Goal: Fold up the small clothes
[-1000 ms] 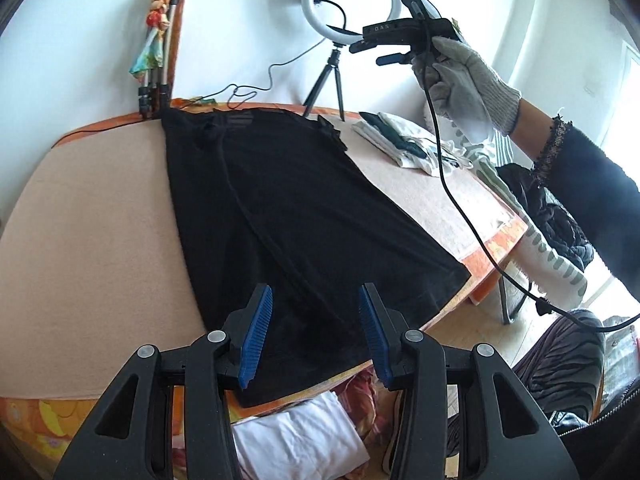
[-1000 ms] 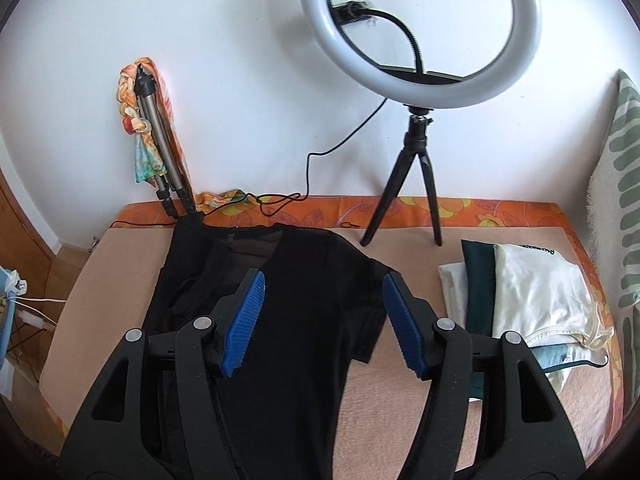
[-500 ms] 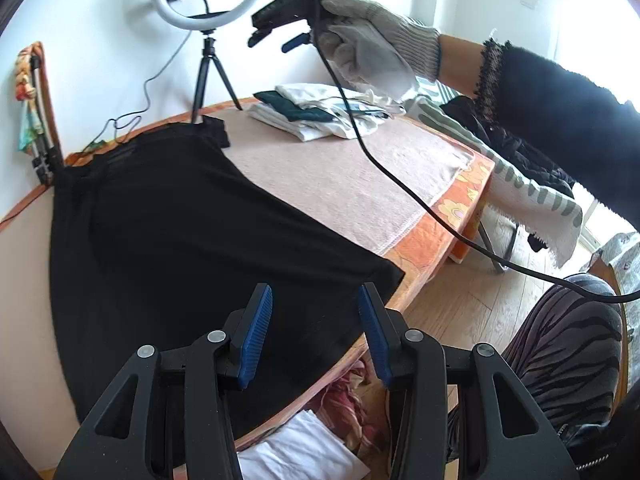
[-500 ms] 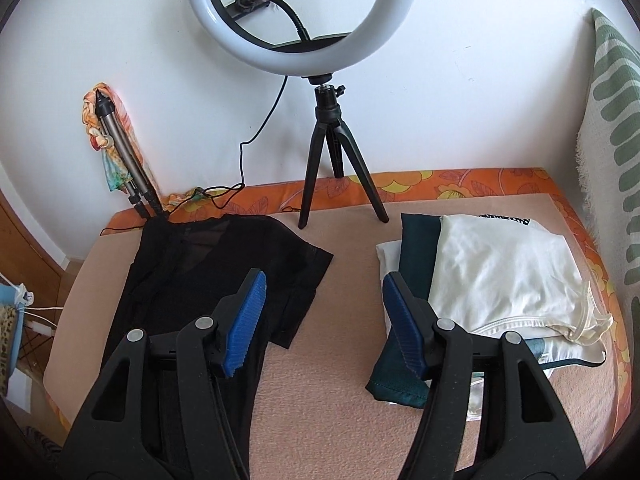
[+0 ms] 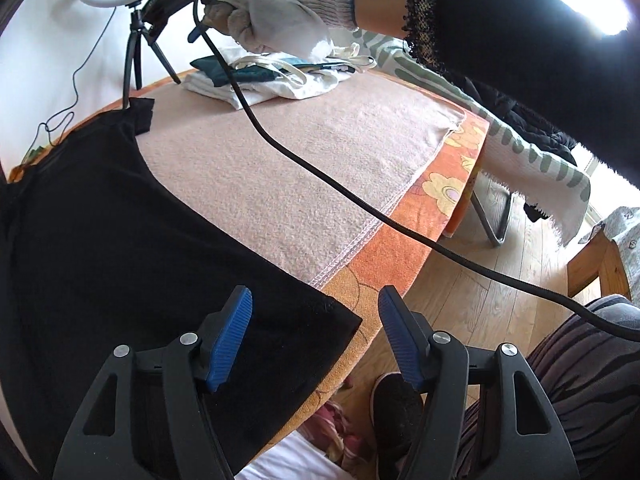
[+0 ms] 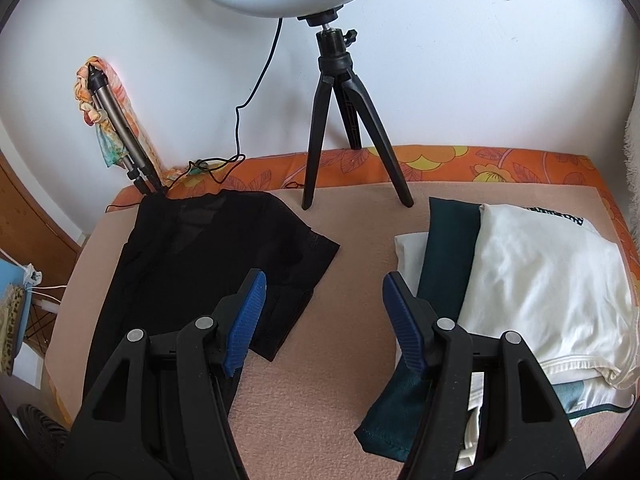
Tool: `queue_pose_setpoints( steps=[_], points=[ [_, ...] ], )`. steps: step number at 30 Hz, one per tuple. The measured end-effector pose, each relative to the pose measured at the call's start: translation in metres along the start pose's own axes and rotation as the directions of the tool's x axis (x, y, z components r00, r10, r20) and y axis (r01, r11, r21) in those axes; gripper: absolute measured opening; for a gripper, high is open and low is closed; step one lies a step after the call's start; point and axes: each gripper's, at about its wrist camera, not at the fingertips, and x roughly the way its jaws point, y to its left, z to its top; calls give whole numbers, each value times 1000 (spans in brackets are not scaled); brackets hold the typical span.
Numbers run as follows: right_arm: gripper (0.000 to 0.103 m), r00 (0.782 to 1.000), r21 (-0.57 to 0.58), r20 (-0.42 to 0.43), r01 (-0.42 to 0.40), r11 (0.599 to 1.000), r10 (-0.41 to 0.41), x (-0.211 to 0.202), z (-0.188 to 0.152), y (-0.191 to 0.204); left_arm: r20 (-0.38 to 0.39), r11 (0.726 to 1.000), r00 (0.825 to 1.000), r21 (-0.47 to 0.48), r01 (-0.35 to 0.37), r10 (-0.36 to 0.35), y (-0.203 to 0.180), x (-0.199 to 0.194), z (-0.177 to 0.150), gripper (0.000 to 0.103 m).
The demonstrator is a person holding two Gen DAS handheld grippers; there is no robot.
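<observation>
A black T-shirt [image 5: 120, 240] lies flat on the pink blanket [image 5: 304, 160]; its hem corner reaches the near table edge. My left gripper [image 5: 316, 336] is open and empty, just above that hem corner. My right gripper [image 6: 322, 316] is open and empty, above the blanket between the shirt's sleeve [image 6: 296, 256] and a pile of folded clothes [image 6: 520, 280]. In the left wrist view the gloved hand [image 5: 276, 4] holds the right gripper high over the far side.
A ring light on a black tripod [image 6: 340, 120] stands at the back by the wall. A folded tripod [image 6: 120, 132] leans in the back left corner. A black cable [image 5: 360, 200] hangs across the table. A chair with a striped towel [image 5: 540, 160] stands at the right.
The left gripper has swung right and moved toward the shirt's hem corner. The right gripper has moved right and closer to the table, toward the sleeve and folded pile.
</observation>
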Motion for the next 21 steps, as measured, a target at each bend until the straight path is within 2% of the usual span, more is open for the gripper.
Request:
queue_pose_setpoints(
  steps=[3,5,6,7,11,15,21],
  points=[
    [64,1000,18,-14,-25,1000,25,18,6,0,-19,1000,1000,-17,-6,6,4,7,0,40],
    [64,999,28,-22,-41,999,41,31,10,1,2,1000,1000,-23,-11,11,5,6,-2,30],
    [64,999,34,-25,-47,998,48,38,12,2,9,1000,1000,-25,-5,5,6,6,-2,14],
    [64,998,42,-30,-58,997,59,45,14,3,18,999,1000,-33,4,-3,8,5,-3,9],
    [64,996,51,-60,-59,997,62,75,20,10,54,991,997,-121,63,-57,24,1,-5,6],
    [64,996,-4,-91,7,1000,-7,104,20,18,109,969,991,-228,98,-74,40,-15,-8,6],
    [64,992,33,-105,70,997,-66,134,19,7,139,951,987,-286,115,-77,48,-22,-10,5]
  ],
)
